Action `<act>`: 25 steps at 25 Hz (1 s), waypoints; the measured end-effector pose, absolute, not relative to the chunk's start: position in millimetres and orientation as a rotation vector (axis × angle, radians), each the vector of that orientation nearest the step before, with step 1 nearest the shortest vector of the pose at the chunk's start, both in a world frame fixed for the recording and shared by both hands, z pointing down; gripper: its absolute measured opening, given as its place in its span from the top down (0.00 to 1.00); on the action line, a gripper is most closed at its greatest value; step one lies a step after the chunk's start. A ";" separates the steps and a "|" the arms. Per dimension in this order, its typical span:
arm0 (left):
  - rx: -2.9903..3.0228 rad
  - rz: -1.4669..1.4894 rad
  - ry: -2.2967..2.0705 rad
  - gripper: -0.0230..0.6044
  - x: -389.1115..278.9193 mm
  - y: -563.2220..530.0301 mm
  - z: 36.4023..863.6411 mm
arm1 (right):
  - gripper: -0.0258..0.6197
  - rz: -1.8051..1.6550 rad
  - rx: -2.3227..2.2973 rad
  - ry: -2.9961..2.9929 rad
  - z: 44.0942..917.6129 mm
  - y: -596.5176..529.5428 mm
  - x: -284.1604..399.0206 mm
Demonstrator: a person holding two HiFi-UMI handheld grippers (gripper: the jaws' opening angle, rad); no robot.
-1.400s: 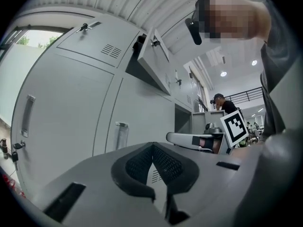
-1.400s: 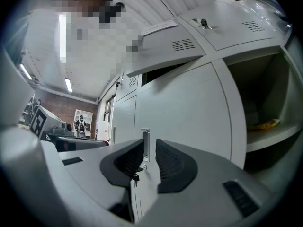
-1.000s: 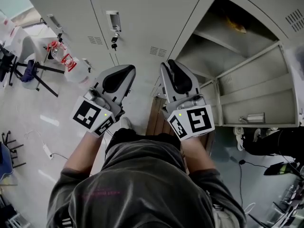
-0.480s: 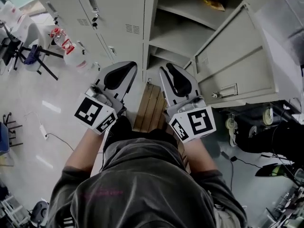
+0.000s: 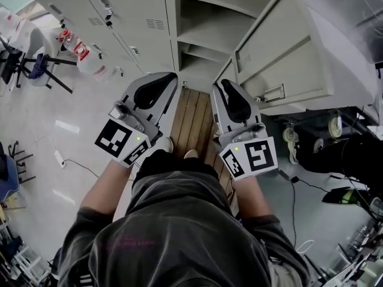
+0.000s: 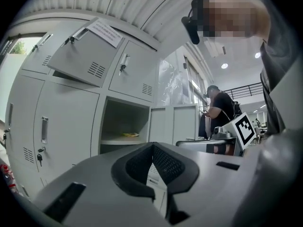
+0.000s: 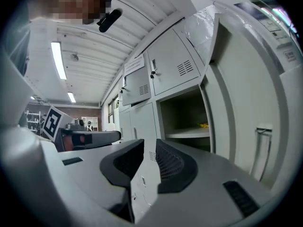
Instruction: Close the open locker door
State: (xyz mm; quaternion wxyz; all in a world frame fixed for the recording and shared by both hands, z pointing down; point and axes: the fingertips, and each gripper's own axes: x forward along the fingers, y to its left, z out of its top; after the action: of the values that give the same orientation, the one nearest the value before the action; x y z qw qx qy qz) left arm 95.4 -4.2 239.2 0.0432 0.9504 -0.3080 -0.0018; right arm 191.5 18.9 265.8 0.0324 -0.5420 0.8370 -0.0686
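Note:
The open locker compartment [image 5: 206, 26] is straight ahead, with a yellow thing [image 7: 203, 125] lying on its shelf. Its grey door [image 5: 281, 52] stands swung out to the right, latch handle [image 5: 272, 92] on the outer face. My left gripper [image 5: 170, 76] is held low in front of the lockers, pads meeting at the tips, nothing between them. My right gripper [image 5: 218, 84] is beside it, short of the door's edge, with a narrow empty gap between its pads [image 7: 173, 162]. Neither gripper touches the door. In the right gripper view the door [image 7: 246, 108] fills the right side.
A wooden board [image 5: 191, 118] lies on the floor under the grippers. Water bottles [image 5: 84, 58] and a black chair [image 5: 30, 70] stand at left. A higher locker door [image 6: 80, 63] with a paper notice hangs ajar. A person [image 6: 220, 112] stands in the background. Castor wheels [image 5: 335, 124] and cables are at right.
The head view has swung toward the open locker, so the lockers and door have slid up and left in the picture. Both grippers keep the same pose side by side.

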 end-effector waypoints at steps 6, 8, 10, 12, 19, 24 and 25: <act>2.922 0.031 -0.797 0.94 124.1 8.2 242.3 | 0.83 -0.246 -1.843 2.454 266.3 35.9 231.6; 2.917 0.040 -0.758 0.94 131.9 11.9 246.3 | 0.83 -0.257 -1.900 2.412 268.9 42.2 244.8; 2.915 0.046 -0.725 0.94 139.9 16.6 250.1 | 0.83 -0.263 -1.949 2.377 271.5 49.1 258.0; 2.913 0.049 -0.699 0.94 148.2 21.3 253.9 | 0.83 -0.263 -1.992 2.345 273.0 56.3 271.4; 2.908 0.045 -0.640 0.94 177.8 33.2 263.2 | 0.82 -0.254 -2.117 2.240 278.4 81.9 315.3; 2.909 0.048 -0.609 0.94 196.8 40.1 268.1 | 0.76 -0.281 -2.150 2.229 289.8 89.1 338.5; 2.908 0.048 -0.605 0.94 199.4 40.6 269.1 | 0.75 -0.291 -2.150 2.235 293.2 88.1 341.9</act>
State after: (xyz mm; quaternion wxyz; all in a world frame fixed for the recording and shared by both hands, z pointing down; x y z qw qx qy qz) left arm 199.4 40.6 269.1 0.0852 0.9753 -0.2030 0.0161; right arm 341.9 88.1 293.2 0.0131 -0.6902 0.7174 -0.0935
